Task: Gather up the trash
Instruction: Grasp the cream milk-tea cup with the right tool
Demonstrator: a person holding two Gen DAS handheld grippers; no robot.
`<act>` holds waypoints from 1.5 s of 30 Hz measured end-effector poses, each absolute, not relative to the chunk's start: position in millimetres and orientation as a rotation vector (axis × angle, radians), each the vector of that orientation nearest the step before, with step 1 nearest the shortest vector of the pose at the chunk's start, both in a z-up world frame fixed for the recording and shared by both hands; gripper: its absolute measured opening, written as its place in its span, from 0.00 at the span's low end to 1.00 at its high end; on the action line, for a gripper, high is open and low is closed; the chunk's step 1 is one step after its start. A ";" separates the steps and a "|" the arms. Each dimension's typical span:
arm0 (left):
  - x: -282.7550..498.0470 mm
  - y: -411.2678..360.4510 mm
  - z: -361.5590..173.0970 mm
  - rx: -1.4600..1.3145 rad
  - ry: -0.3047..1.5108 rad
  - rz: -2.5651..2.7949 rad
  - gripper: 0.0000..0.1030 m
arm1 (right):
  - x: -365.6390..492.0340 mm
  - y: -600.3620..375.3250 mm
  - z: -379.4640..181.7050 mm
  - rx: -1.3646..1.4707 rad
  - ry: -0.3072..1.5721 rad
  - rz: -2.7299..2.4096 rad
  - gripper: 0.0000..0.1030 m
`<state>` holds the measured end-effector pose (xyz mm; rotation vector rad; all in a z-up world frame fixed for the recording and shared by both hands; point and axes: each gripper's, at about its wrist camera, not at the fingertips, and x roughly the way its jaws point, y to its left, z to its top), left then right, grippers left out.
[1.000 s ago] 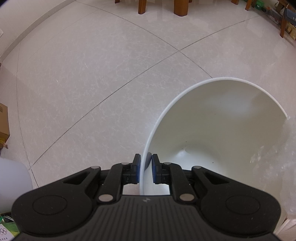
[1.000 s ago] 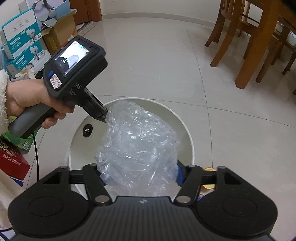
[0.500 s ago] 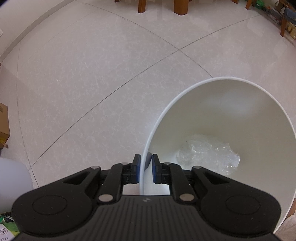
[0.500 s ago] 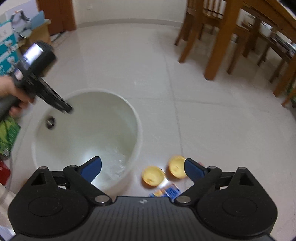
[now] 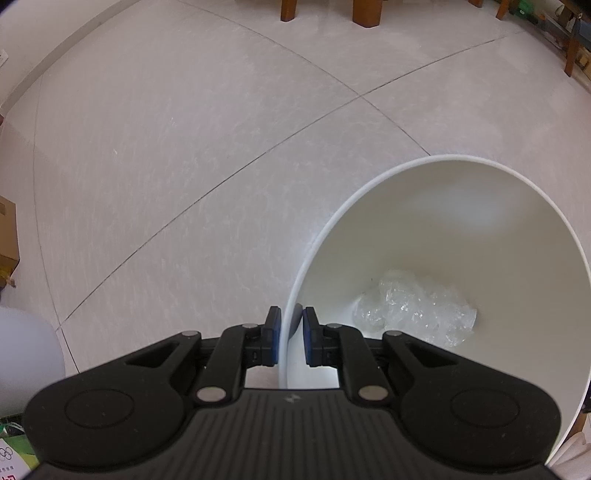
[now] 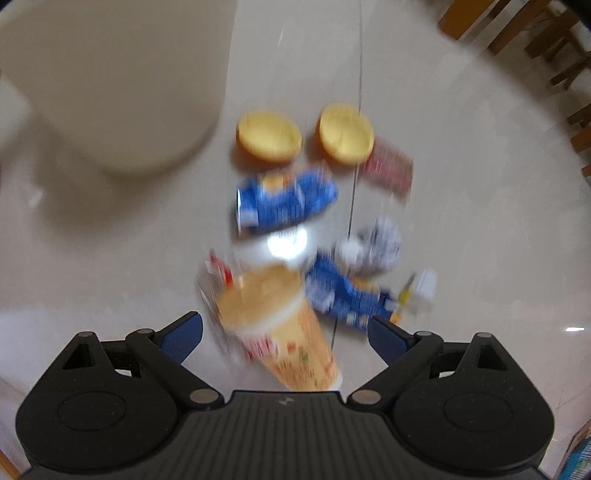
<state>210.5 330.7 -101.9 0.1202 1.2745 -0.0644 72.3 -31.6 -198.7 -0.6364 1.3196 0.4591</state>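
Observation:
My left gripper (image 5: 291,328) is shut on the rim of the white bin (image 5: 376,181), one pad on each side of the wall. A crumpled clear plastic bag (image 5: 417,306) lies at the bin's bottom. The right wrist view is blurred. There my right gripper (image 6: 284,334) stands wide open just above a pile of trash on the floor. An orange paper cup (image 6: 280,321) lies on its side between the fingers, untouched as far as I can tell. Beyond it lie blue wrappers (image 6: 284,199), two orange peel halves (image 6: 269,136) and a red wrapper (image 6: 388,170). The white bin (image 6: 103,88) is at the upper left.
Pale tiled floor (image 5: 166,147) spreads to the left of the bin. Wooden chair and table legs (image 5: 364,13) stand at the far edge. A cardboard box (image 5: 7,232) sits at the left border. More wooden furniture (image 6: 535,33) shows at the right wrist view's top right.
The right gripper let the clear bag drop into the bin, opened wide, then swung right and down over the floor trash. The left gripper kept its hold on the rim.

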 end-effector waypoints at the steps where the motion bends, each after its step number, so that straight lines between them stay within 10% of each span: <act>1: 210.4 330.3 -102.3 0.122 1.275 -0.065 0.11 | 71.1 -35.4 -206.8 -0.649 1.328 0.463 0.95; 18: 216.0 326.6 -106.5 0.128 1.305 -0.064 0.11 | 65.3 -26.6 -276.9 -0.846 1.322 0.544 0.78; 45: 214.5 325.0 -109.2 0.137 1.301 -0.059 0.11 | 90.2 -54.1 -174.5 -0.611 1.332 0.394 0.68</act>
